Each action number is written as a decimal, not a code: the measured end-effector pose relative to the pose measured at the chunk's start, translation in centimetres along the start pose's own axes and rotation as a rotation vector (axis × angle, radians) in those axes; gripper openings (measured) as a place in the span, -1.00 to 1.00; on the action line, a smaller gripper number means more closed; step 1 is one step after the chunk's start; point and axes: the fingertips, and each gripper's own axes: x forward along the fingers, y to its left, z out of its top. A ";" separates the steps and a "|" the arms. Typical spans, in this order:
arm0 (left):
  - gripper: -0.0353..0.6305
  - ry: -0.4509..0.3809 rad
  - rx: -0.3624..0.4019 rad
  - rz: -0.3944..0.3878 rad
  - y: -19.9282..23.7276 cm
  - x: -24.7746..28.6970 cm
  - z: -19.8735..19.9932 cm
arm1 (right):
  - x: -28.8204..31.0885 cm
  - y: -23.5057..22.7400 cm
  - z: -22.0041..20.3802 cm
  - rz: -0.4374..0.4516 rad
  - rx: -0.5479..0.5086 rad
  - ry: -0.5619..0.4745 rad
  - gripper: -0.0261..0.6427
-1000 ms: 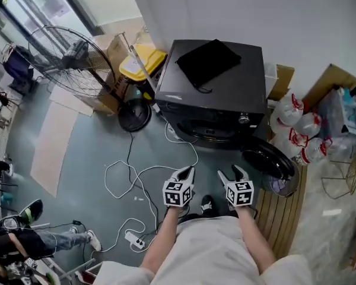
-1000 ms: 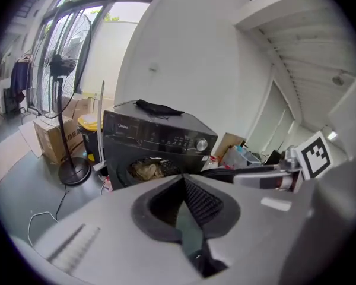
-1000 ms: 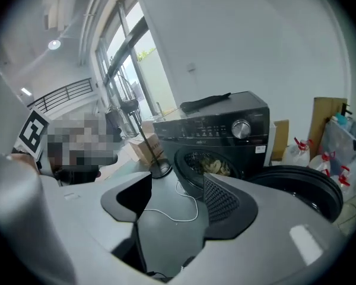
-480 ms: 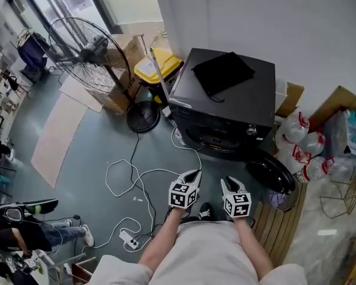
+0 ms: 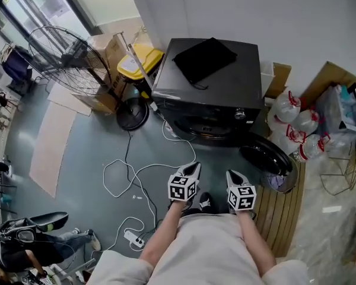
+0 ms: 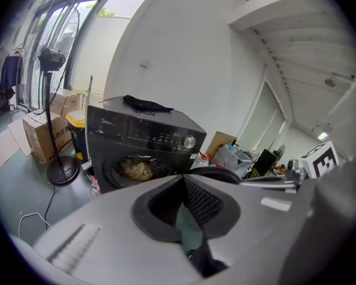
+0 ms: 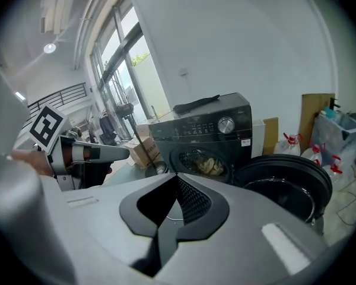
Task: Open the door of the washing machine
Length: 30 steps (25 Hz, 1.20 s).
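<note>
Door state: the washing machine (image 5: 207, 94) stands against the wall. Its round door (image 5: 267, 157) is already swung out to the right side of the front, hanging over the floor. The drum opening (image 5: 204, 129) is exposed, and laundry (image 6: 136, 170) shows inside. A black cloth (image 5: 204, 59) lies on the lid.

Left gripper (image 5: 193, 168): jaws together, nothing between them.

Right gripper (image 5: 232, 176): jaws have just been closing and now meet, nothing between them.

Both grippers are held side by side close to the person's body, pointing toward the machine but well apart from it. Neither touches the door. White cables (image 5: 136, 177) lie on the floor between the person and the machine.

Step, as judged: the opening itself looks done, and this is the stand-off after it.

Next move, as judged: nothing further seems required of the door. If it must go wider, the right gripper would have to come forward to the door's rim and push it outward, keeping clear of the cables.
</note>
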 end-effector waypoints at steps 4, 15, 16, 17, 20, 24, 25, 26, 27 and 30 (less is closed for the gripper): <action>-0.72 0.003 0.032 -0.021 -1.0 0.7 0.4 | -0.7 -0.9 0.5 -0.023 0.016 -0.019 -0.92; -0.72 -0.006 0.013 -0.002 -0.2 0.1 0.5 | -0.6 -0.9 0.7 -0.030 0.026 -0.022 -0.92; -0.72 -0.007 0.013 -0.001 0.0 0.0 0.5 | -0.5 -0.7 0.6 -0.026 0.023 -0.021 -0.92; -0.72 -0.008 0.013 0.000 0.1 -0.2 0.4 | -0.5 -0.4 0.5 -0.023 0.017 -0.022 -0.92; -0.72 -0.010 0.010 0.002 0.4 -0.5 0.1 | -0.6 0.1 0.5 -0.012 -0.015 -0.031 -0.92; -0.72 -0.011 -0.009 0.014 1.1 -0.8 0.1 | -0.5 0.6 0.7 0.003 -0.028 -0.027 -0.92; -0.72 -0.012 -0.013 0.017 1.2 -0.8 0.0 | -0.5 0.6 0.6 0.005 -0.026 -0.022 -0.92; -0.72 -0.013 -0.016 0.018 1.2 -0.8 -0.1 | -0.5 0.5 0.5 0.007 -0.025 -0.020 -0.92; -0.72 -0.013 -0.019 0.019 1.2 -0.7 -0.1 | -0.5 0.5 0.4 0.009 -0.023 -0.019 -0.92; -0.72 -0.007 -0.022 0.020 1.2 -0.6 -0.4 | -0.6 0.5 0.3 0.025 -0.010 -0.014 -0.92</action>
